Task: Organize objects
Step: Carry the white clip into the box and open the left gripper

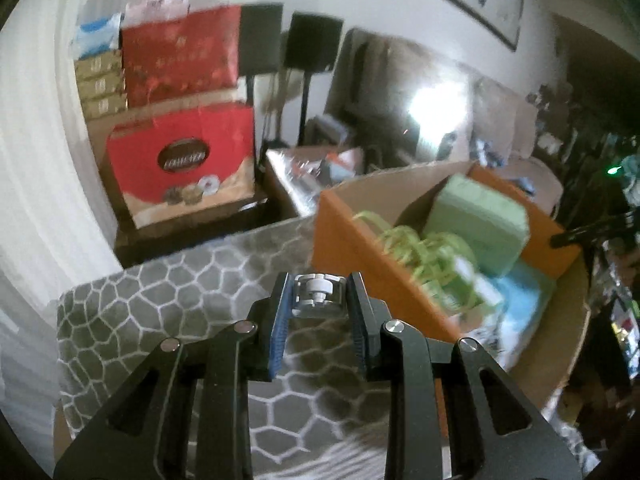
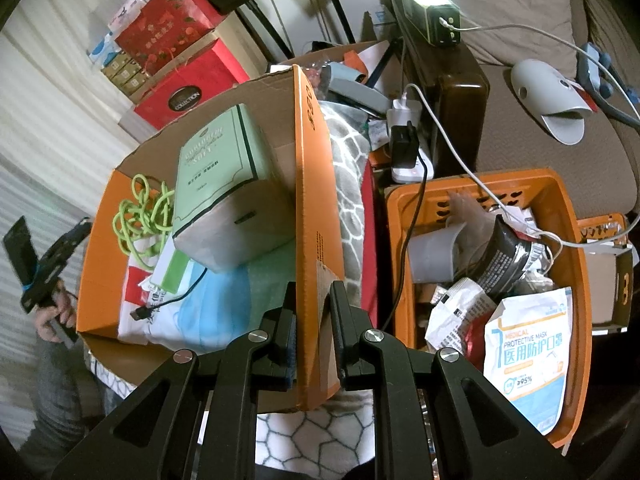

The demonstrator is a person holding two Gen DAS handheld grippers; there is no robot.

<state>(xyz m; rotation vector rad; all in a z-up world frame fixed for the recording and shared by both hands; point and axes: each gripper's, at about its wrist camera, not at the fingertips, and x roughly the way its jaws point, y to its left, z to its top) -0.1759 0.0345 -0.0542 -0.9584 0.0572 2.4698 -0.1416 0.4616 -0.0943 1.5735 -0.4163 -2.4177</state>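
Left tongs (image 1: 318, 294) clamp a small silvery round-capped part (image 1: 316, 294); right tongs (image 2: 312, 316) pinch the orange cardboard box wall (image 2: 316, 200).

A grey honeycomb-patterned blanket (image 1: 168, 304) spread beneath the left tongs carried the orange cardboard box (image 1: 360, 248) just to their right; the orange plastic basket (image 2: 576, 240) sat right of the right tongs.

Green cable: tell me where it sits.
Right wrist view: the green cable lies coiled in the cardboard box's left corner, beside the green carton.
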